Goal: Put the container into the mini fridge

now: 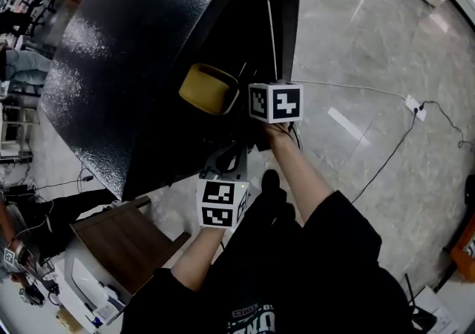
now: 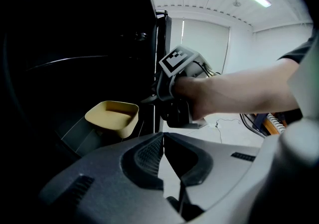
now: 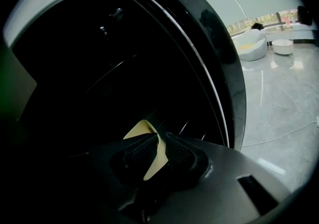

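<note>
Yellow container, empty, gripped by right gripper at mini fridge.

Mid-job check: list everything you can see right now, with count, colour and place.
mini fridge: one, black, open, upper left in head view.
container: one, yellow, at the fridge opening.
plug block: one, white, cabled, on the floor right of the fridge.
wooden tabletop: one, brown, lower left.
floor: grey marble.
lounge seat: one, white, far across the room.
right gripper: grey, shut on the container's wall.
left gripper: grey, shut, empty, behind the right one.
forearms: two, bare, black sleeves.
</note>
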The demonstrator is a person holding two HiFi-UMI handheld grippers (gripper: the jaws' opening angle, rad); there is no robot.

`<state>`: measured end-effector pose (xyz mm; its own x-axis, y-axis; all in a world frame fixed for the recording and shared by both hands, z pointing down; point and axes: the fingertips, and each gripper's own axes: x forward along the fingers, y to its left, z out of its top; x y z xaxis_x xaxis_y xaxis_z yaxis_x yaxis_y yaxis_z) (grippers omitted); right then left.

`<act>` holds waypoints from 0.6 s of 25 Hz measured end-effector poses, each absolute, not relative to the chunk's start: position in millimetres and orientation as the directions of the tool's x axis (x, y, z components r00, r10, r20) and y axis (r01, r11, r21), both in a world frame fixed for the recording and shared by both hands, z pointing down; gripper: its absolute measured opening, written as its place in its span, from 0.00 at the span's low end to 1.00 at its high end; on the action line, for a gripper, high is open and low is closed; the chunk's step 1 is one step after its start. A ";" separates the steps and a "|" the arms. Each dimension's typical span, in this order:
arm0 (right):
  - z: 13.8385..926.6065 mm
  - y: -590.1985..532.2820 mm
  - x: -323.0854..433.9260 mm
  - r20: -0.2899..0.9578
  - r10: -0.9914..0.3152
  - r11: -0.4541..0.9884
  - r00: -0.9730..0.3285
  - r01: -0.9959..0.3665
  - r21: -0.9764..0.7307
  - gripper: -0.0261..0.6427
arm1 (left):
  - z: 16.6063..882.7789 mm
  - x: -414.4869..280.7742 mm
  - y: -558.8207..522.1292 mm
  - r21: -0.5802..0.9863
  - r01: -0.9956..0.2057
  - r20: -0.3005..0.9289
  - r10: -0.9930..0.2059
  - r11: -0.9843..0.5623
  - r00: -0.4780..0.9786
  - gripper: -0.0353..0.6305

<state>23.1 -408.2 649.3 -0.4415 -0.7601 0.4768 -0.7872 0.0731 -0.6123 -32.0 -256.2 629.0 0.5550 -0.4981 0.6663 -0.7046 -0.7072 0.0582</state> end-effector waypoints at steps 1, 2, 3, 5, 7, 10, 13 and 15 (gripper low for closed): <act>648.1 -403.2 23.7 0.482 -0.756 0.072 -0.443 -0.788 -0.611 0.11 | 626.4 -32.6 -254.7 0.058 -0.704 0.668 -0.497 -0.708 0.554 0.07; 647.6 -397.8 24.0 0.490 -0.750 0.072 -0.445 -0.790 -0.609 0.11 | 624.0 -33.2 -253.0 0.057 -0.704 0.670 -0.496 -0.708 0.552 0.07; 647.3 -392.2 25.0 0.498 -0.744 0.071 -0.445 -0.794 -0.603 0.11 | 621.9 -33.4 -251.1 0.057 -0.705 0.673 -0.494 -0.707 0.550 0.07; 645.7 -381.2 29.6 0.516 -0.738 0.070 -0.435 -0.810 -0.583 0.11 | 617.4 -32.7 -247.1 0.056 -0.705 0.677 -0.491 -0.707 0.548 0.07; 641.5 -370.6 35.5 0.528 -0.740 0.066 -0.417 -0.826 -0.560 0.11 | 612.7 -32.8 -242.6 0.056 -0.704 0.682 -0.487 -0.708 0.545 0.07; 632.4 -353.3 43.4 0.536 -0.748 0.056 -0.391 -0.842 -0.536 0.11 | 604.9 -34.2 -235.3 0.057 -0.704 0.690 -0.482 -0.708 0.541 0.07; 622.8 -336.5 51.0 0.546 -0.748 0.052 -0.377 -0.854 -0.518 0.11 | 596.2 -32.5 -229.4 0.059 -0.704 0.693 -0.478 -0.708 0.539 0.07; 615.9 -325.0 57.2 0.555 -0.745 0.055 -0.369 -0.864 -0.500 0.10 | 590.4 -29.6 -226.2 0.064 -0.704 0.691 -0.477 -0.707 0.542 0.07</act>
<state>57.2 -325.0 615.9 -0.3686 -0.7454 0.5555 -0.8643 0.0548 -0.5000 -29.6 -226.2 590.4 0.5424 -0.4772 0.6914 -0.7041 -0.7072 0.0643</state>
